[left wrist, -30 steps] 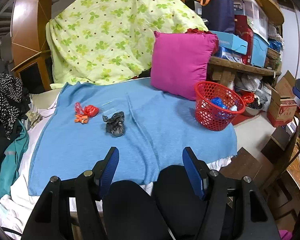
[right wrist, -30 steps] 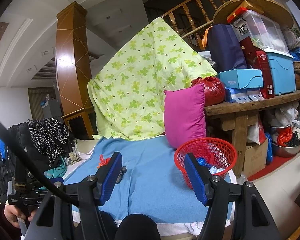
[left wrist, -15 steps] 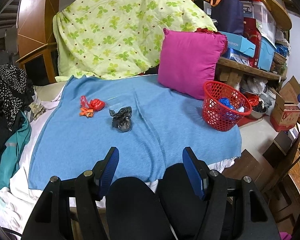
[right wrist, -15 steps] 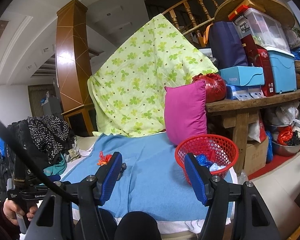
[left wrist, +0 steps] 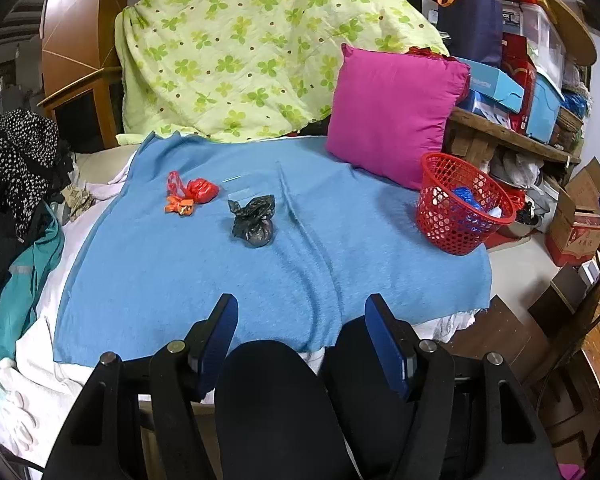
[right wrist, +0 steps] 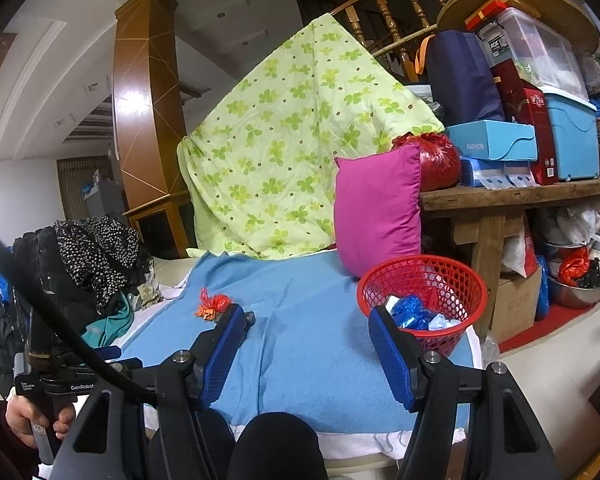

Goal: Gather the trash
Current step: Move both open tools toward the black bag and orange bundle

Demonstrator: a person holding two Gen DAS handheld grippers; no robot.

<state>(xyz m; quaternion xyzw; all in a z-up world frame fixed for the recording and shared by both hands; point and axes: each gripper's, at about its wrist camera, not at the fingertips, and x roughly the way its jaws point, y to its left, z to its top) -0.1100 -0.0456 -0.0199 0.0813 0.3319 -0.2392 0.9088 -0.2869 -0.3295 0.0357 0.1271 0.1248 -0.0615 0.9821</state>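
1. Spread over a bed: blue blanket (left wrist: 204,280), with three bits of trash left of centre and a red basket (left wrist: 460,236) at its right edge.
2. Nearest the middle: black knotted bag (left wrist: 254,222), rounded bulk toward the camera, crumpled tail ends pointing up and away toward the green floral quilt (left wrist: 240,52).
3. Left of it and apart: red knotted bag (left wrist: 198,190), long axis running left to right, loose handle at the left; touching it in front, a small orange wrapper (left wrist: 179,206).
4. Already in the basket: blue plastic (right wrist: 412,314) and pale scraps, only partly seen through the mesh.
5. Behind the basket, propped upright: magenta pillow (left wrist: 392,112).
6. Left claw (left wrist: 300,332) low in its own view, blue pads apart, nothing between them, short of the blanket's near edge.
7. Right claw (right wrist: 308,344) likewise apart and empty, aimed across the blanket; black bag almost wholly hidden behind its left finger, only a sliver showing.
8. Lower-left corner of the right view: a hand (right wrist: 28,420) gripping a handle, cut off by the frame.
9. Hard to make out: a clear wrapper just behind the black bag.
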